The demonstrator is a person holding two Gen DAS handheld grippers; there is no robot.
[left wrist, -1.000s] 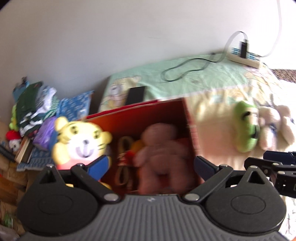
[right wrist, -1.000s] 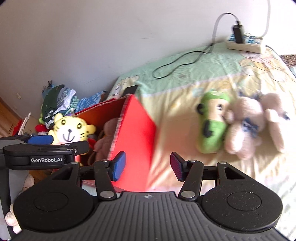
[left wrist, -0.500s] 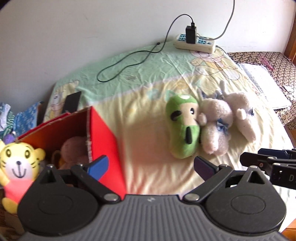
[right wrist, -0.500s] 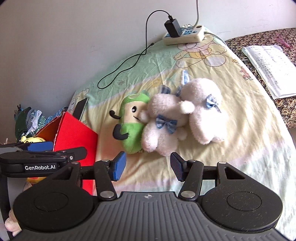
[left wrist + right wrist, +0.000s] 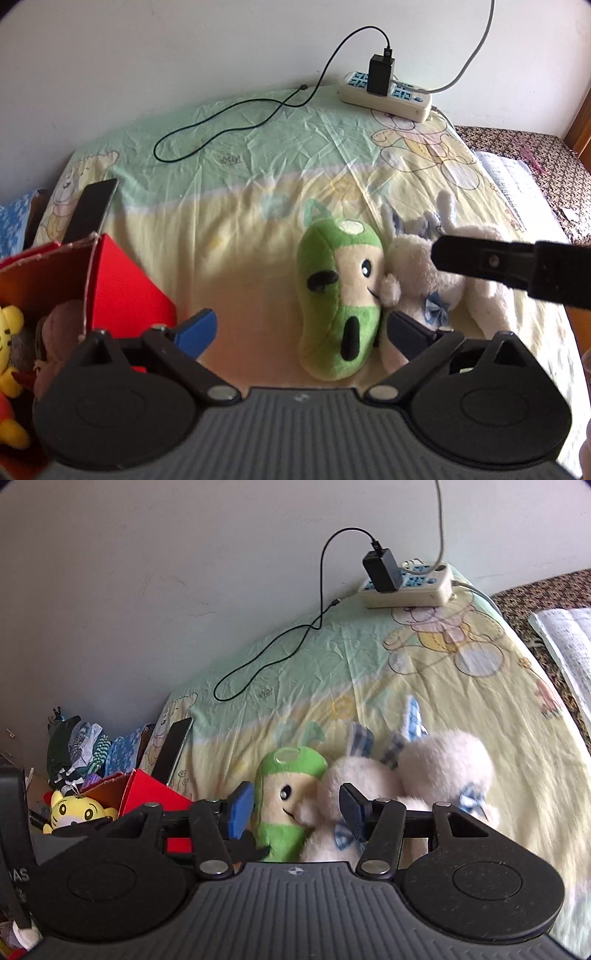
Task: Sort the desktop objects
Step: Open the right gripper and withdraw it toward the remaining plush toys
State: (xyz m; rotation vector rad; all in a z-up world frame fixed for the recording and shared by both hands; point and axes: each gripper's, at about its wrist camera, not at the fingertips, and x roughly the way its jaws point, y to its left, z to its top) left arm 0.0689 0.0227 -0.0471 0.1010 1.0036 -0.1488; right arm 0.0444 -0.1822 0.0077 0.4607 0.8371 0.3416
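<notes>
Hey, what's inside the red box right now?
In the red box: a yellow tiger plush and a brown plush. The box's walls and the left gripper's body hide the bottom, so anything else is unseen.

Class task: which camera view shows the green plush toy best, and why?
The left wrist view: the green plush lies nearly whole on the sheet, face and arms visible. In the right wrist view its lower half hides behind the right gripper.

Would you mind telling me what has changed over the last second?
Both grippers swung away from the red box to the green plush and white plush, closing in on them. Nothing was grasped or released. Toys and box stayed put; both grippers stayed open.
</notes>
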